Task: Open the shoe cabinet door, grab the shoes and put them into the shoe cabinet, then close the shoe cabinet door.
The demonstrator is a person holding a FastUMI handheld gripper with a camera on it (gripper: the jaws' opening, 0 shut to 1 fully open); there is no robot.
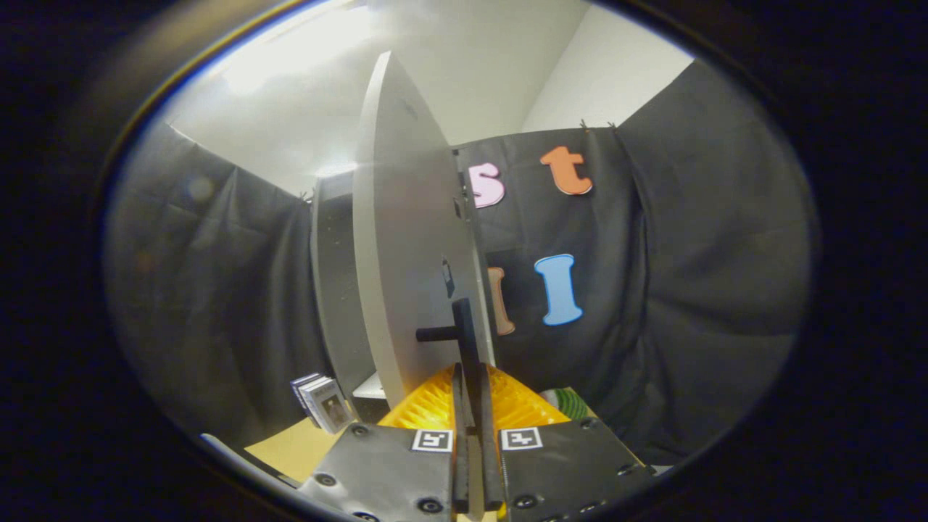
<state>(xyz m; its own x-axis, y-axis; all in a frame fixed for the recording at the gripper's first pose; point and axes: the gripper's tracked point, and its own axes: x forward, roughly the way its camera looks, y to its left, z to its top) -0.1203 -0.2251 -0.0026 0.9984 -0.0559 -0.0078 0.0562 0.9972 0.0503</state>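
Note:
The shoe cabinet's white door point(406, 239) stands swung out toward me, seen almost edge on, with the grey cabinet body point(333, 290) behind it. A dark bar handle point(464, 333) juts from the door on a short post. My gripper point(473, 406) is shut on the handle, both fingers pressed against the bar's lower end. The inside of the cabinet is hidden by the door.
A small stack of cards or boxes point(322, 402) leans on the tan floor point(290, 446) beside the cabinet's foot. Something green and white point(569, 402) lies low, past the fingers on the other side. Black cloth walls close in all around.

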